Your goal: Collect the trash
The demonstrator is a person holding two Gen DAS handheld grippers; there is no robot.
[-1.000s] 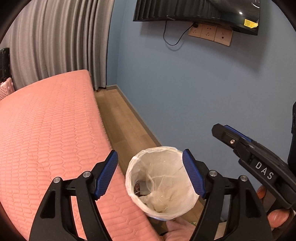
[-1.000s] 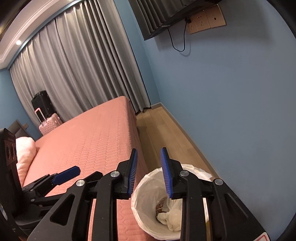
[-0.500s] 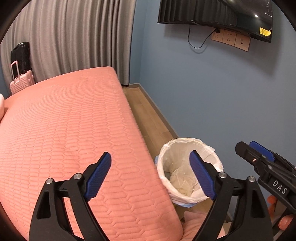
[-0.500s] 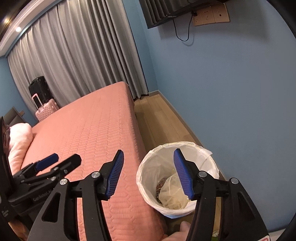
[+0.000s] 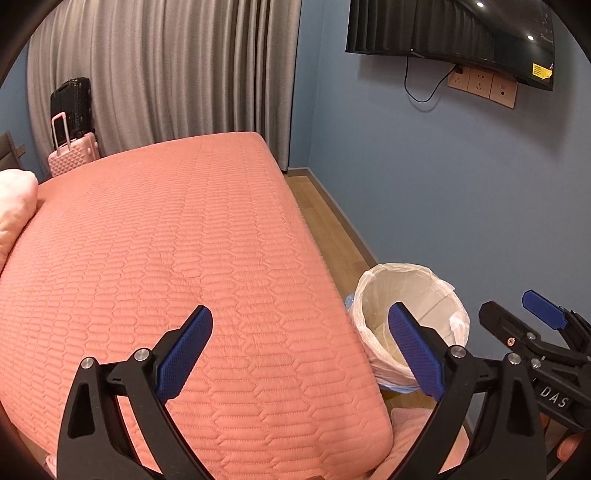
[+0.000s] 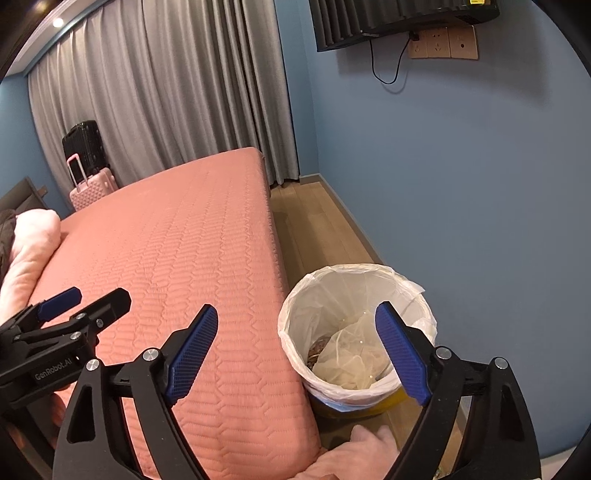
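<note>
A trash bin [image 6: 354, 332] lined with a white plastic bag stands on the wood floor between the bed and the blue wall; crumpled pale trash [image 6: 351, 360] lies inside. It also shows in the left wrist view [image 5: 410, 317]. My right gripper [image 6: 299, 350] is open and empty, above the bin's left rim and the bed edge. My left gripper [image 5: 303, 350] is open and empty over the foot of the pink bed [image 5: 166, 258]. Each gripper shows in the other's view, the right gripper [image 5: 535, 321] and the left gripper [image 6: 74, 306].
A pink quilted bed [image 6: 166, 251] fills the left. Grey curtains [image 5: 166, 74], a black suitcase [image 5: 72, 103] on a pink suitcase [image 5: 74, 155] stand behind. A pink pillow [image 6: 29, 251] lies at left. A wall TV [image 5: 454, 29] and sockets [image 5: 480, 85] hang at right.
Both grippers have pulled back and up from the bin, the left swinging over the bed. The right gripper's jaws opened wide from nearly closed. The trash now lies in the bin.
</note>
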